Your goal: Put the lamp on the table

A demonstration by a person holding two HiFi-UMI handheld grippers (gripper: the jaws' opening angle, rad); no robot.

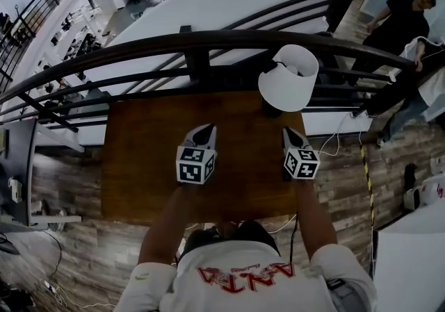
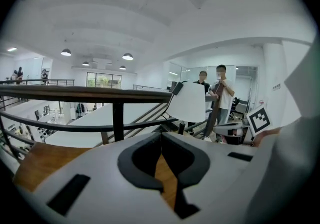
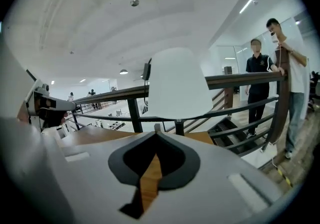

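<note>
The lamp (image 1: 288, 78), with a white shade and a dark stem, stands on the far right corner of the brown wooden table (image 1: 139, 158), close to the railing. My right gripper (image 1: 290, 134) is over the table just in front of the lamp, shut and empty. In the right gripper view the lamp (image 3: 177, 86) rises straight ahead, beyond the closed jaw tips of that gripper (image 3: 156, 130). My left gripper (image 1: 204, 131) hovers over the table's middle, shut and empty. From the left gripper (image 2: 161, 135) the lamp (image 2: 187, 102) appears ahead and a little to the right.
A dark metal railing (image 1: 195, 43) runs along the table's far edge, with a drop beyond it. A person in black (image 1: 403, 22) stands at the far right by a chair. A white cable (image 1: 334, 140) lies on the floor to the right. A white surface (image 1: 410, 262) fills the near right corner.
</note>
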